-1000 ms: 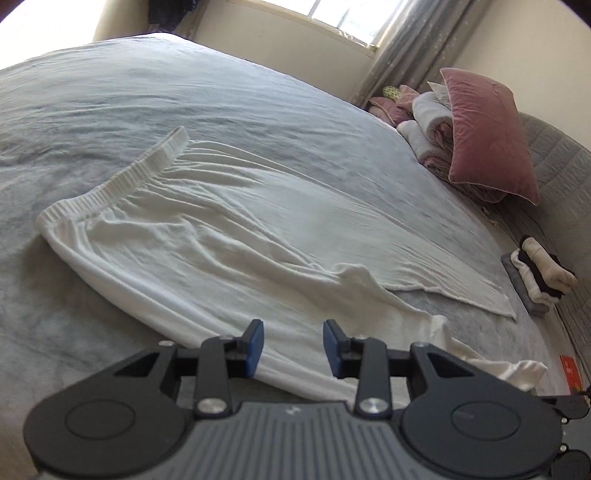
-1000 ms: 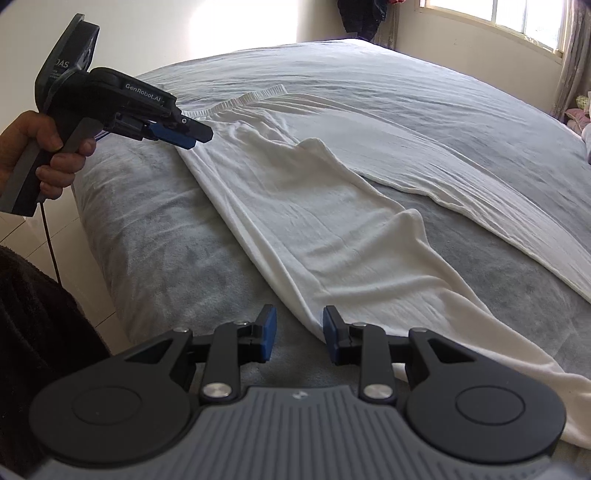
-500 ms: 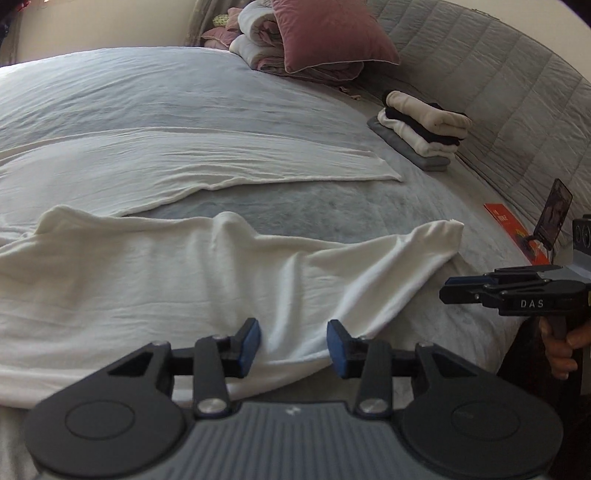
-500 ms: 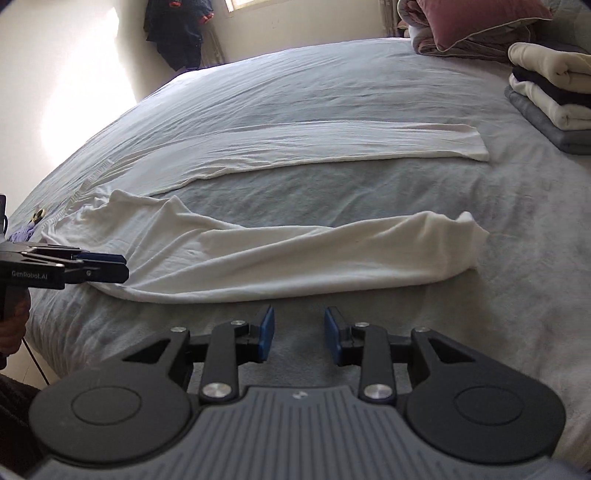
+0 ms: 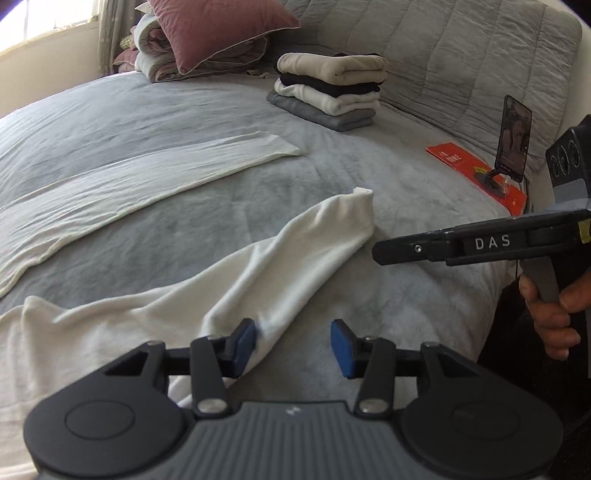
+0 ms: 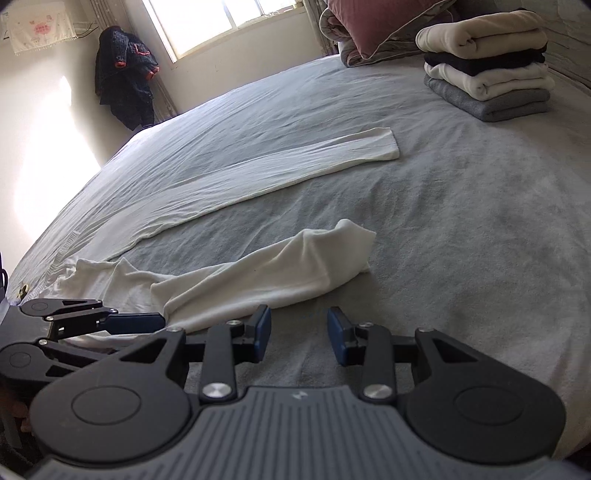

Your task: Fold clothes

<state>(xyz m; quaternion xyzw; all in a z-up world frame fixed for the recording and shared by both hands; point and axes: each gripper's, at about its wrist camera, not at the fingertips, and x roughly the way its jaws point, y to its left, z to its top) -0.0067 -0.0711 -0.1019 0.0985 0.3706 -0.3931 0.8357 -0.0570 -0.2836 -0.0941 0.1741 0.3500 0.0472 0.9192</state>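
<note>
While both grippers hover low over the near edge of a grey bed (image 6: pixel 461 229), a pair of white trousers (image 6: pixel 266 275) lies spread across it. One leg stretches flat toward the headboard side; the other lies rumpled along the near edge, its cuff pointing at a stack of folded clothes (image 5: pixel 330 90) by the headboard. The left gripper (image 5: pixel 292 343) has its jaws partly apart and opening (the rumpled leg's edge lies just by its left pad, not pinched). The right gripper (image 6: pixel 299 334) is likewise opening, with only bare bedcover between its pads. A hand (image 5: pixel 554 314) grips the right gripper's handle. A pink pillow (image 5: pixel 218 27) sits at the far corner.
</note>
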